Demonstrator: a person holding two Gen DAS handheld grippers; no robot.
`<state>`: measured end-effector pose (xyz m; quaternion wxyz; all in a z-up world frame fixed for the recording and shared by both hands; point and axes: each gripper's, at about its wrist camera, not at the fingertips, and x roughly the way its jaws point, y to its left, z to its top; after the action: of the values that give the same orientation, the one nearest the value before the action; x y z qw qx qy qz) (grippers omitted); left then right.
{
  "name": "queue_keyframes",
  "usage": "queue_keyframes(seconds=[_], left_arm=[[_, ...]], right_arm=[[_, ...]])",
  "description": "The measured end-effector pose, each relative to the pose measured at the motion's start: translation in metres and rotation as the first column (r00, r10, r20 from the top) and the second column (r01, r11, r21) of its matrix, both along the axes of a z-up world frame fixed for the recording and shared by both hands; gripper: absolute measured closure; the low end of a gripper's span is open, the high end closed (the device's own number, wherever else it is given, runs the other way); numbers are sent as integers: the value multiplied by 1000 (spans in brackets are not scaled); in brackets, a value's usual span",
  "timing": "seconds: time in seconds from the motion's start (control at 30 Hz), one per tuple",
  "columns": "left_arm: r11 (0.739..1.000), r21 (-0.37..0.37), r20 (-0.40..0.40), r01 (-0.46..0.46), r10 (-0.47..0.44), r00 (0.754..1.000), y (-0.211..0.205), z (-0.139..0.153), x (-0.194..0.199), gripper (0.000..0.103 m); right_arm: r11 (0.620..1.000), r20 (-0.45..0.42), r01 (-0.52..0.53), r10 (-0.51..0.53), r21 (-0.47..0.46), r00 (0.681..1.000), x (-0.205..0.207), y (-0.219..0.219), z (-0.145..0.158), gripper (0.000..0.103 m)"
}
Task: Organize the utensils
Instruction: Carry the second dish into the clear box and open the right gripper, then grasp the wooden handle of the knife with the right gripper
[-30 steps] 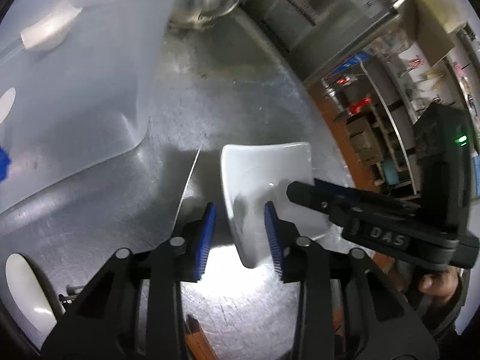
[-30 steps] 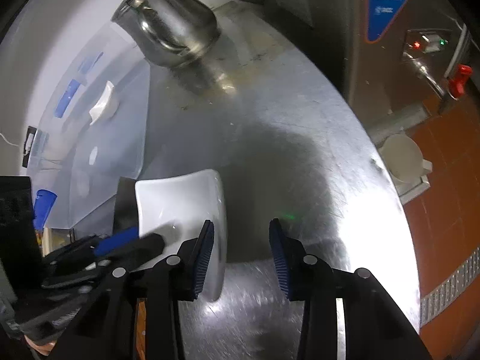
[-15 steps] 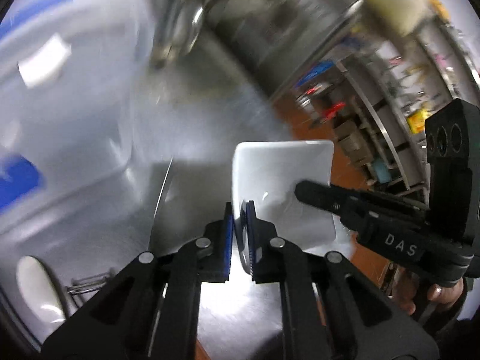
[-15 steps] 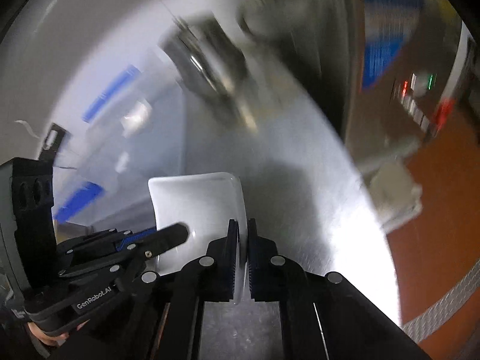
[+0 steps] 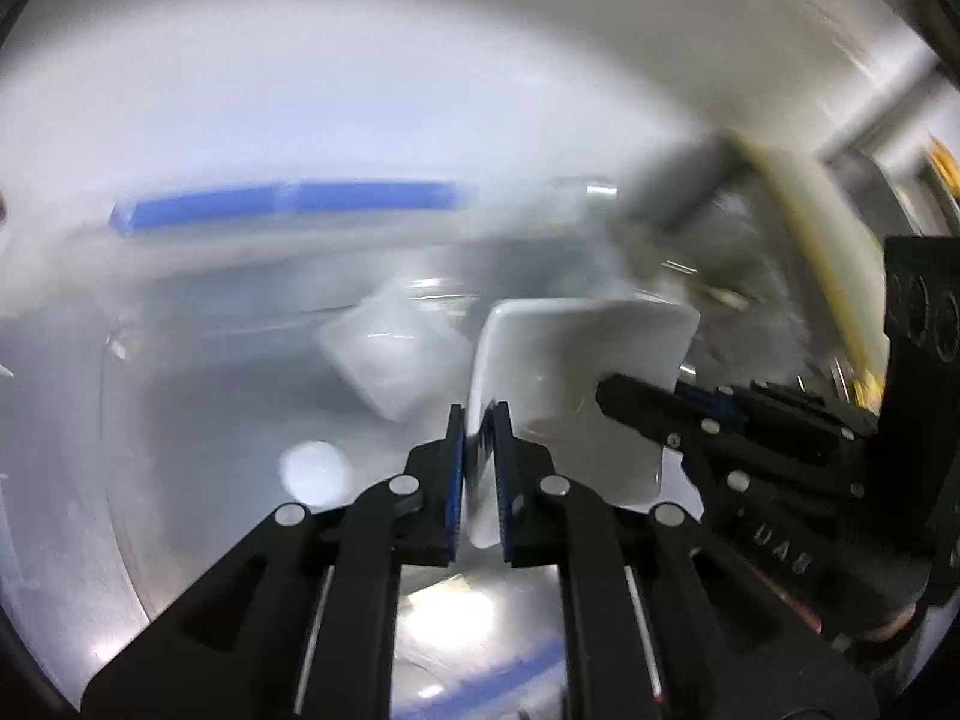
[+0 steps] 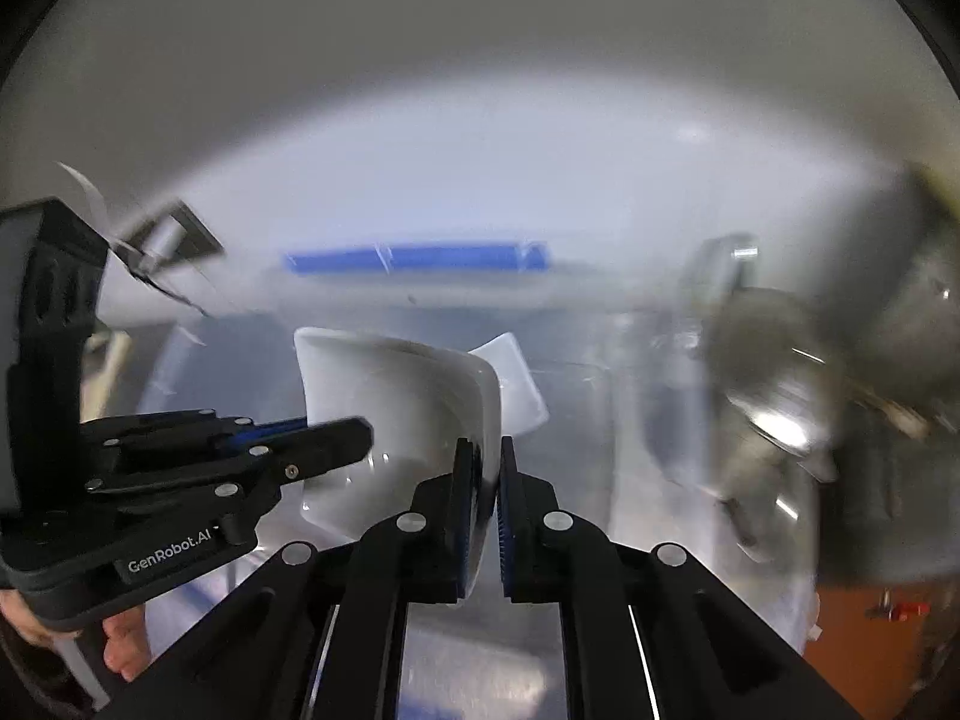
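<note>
A pale wall and a clear plastic bin [image 5: 198,360] with a blue rim strip fill the blurred background. The white square dish [image 5: 576,372] hangs in the air between the two tools — the left hand-held gripper [image 5: 479,468] is clenched on its left rim, the right hand-held gripper [image 6: 491,504] on its right rim. A second white dish [image 5: 393,354] lies inside the bin just behind, a steel pitcher [image 6: 774,384] blurs to the right, and the dish has risen off the tabletop since a second ago.
</note>
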<state>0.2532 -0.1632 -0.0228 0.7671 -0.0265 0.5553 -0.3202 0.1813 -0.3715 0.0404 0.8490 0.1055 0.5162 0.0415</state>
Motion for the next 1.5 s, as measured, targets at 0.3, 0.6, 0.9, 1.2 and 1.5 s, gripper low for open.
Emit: queue_keyframes(seconds=[0.3, 0.6, 0.9, 1.2, 1.5], left_arm=[[990, 36, -240, -133, 138, 961, -9, -99, 55, 96], [979, 19, -296, -205, 201, 934, -2, -117, 52, 96], [992, -99, -10, -79, 78, 997, 32, -3, -40, 92], [965, -166, 165, 201, -174, 971, 54, 38, -196, 27], [953, -68, -72, 296, -300, 951, 38, -44, -222, 27]], right_arm=[[938, -207, -215, 161, -271, 965, 94, 35, -84, 87], [856, -255, -365, 285, -367, 924, 108, 41, -112, 83], [969, 79, -205, 218, -139, 973, -31, 3, 16, 57], [997, -154, 80, -77, 17, 985, -243, -1, -76, 53], [979, -305, 197, -205, -57, 930, -286, 58, -160, 53]])
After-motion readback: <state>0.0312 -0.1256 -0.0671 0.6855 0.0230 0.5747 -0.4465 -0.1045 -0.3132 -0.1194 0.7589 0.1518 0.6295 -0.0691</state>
